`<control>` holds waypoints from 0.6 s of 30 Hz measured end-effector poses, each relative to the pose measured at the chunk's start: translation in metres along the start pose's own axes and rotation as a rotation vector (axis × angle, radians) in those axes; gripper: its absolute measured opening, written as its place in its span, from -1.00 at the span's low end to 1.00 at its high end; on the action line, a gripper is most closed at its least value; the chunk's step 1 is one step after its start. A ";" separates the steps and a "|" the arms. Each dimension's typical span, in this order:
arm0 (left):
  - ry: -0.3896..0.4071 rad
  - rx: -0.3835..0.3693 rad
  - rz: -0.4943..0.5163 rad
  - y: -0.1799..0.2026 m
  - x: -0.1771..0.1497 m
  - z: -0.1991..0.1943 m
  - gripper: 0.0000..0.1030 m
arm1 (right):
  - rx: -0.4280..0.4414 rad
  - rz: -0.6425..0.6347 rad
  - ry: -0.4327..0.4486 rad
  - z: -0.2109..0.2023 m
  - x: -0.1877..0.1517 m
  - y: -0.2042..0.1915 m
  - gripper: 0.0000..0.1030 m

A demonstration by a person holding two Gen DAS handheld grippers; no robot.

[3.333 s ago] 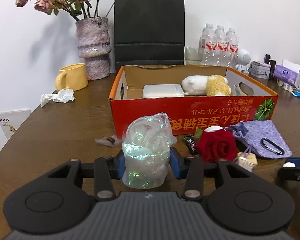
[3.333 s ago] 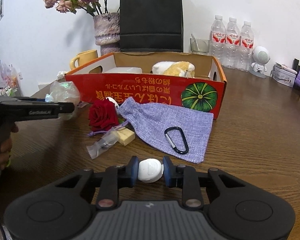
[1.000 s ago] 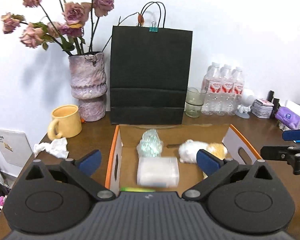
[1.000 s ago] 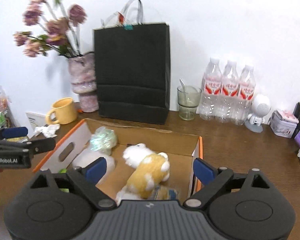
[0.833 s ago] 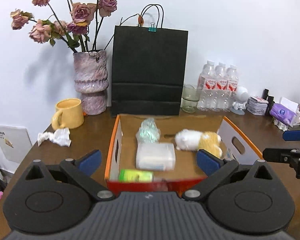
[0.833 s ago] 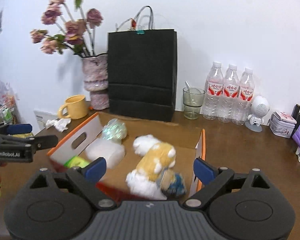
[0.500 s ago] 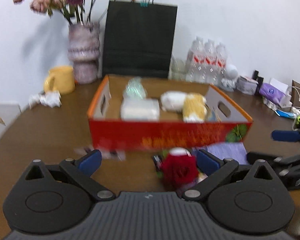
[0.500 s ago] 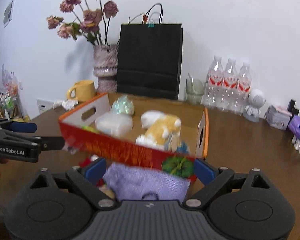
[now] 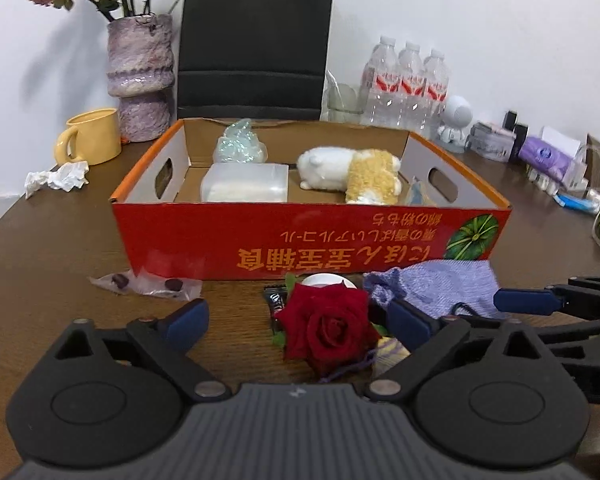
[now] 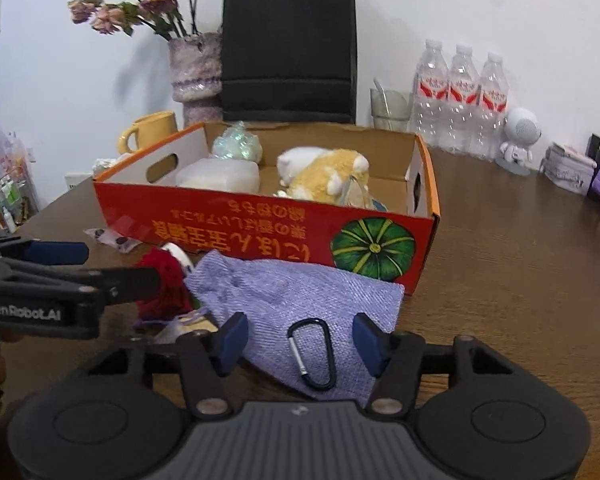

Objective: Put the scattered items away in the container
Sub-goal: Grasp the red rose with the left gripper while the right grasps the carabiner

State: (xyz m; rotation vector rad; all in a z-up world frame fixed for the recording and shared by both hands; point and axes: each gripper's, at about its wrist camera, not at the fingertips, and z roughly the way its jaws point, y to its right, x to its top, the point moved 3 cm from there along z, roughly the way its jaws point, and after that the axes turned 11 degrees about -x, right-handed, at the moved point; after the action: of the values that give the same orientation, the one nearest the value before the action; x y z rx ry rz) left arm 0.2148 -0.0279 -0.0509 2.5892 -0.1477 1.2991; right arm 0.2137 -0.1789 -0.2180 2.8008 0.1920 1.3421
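The red cardboard box (image 9: 312,236) (image 10: 260,232) holds an iridescent bag (image 9: 239,147), a clear plastic tub (image 9: 246,187) and a plush toy (image 9: 354,176). In front of it on the table lie a red rose (image 9: 327,330) (image 10: 164,284), a purple pouch (image 9: 436,286) (image 10: 300,300) and a black carabiner (image 10: 312,354). My left gripper (image 9: 298,318) is open around the rose. My right gripper (image 10: 300,338) is open around the carabiner on the pouch.
A clear wrapper (image 9: 146,282) lies left of the rose, a dark packet (image 9: 275,300) and a white round item (image 9: 326,280) behind it. A yellow mug (image 9: 90,136), vase (image 9: 140,76), black bag (image 9: 256,40), bottles (image 9: 406,80) and crumpled tissue (image 9: 56,178) stand beyond.
Both grippers let go of their items in the box, then came down from above it to the table in front. The left now frames the rose, the right the carabiner.
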 end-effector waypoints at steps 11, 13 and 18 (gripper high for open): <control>-0.050 -0.030 0.012 -0.003 -0.011 0.016 -0.13 | 0.003 -0.002 -0.016 0.011 -0.007 0.003 -0.52; -0.044 -0.025 0.020 -0.002 -0.012 0.014 -0.15 | 0.002 -0.008 -0.010 0.011 -0.007 0.002 -0.52; -0.010 -0.008 0.034 -0.001 -0.010 0.004 -0.15 | 0.011 -0.010 0.001 0.007 -0.007 0.001 -0.53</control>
State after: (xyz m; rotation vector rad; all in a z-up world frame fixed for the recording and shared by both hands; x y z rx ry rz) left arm 0.2118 -0.0284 -0.0618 2.5979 -0.1985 1.2949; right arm 0.2147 -0.1805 -0.2272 2.8042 0.2138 1.3446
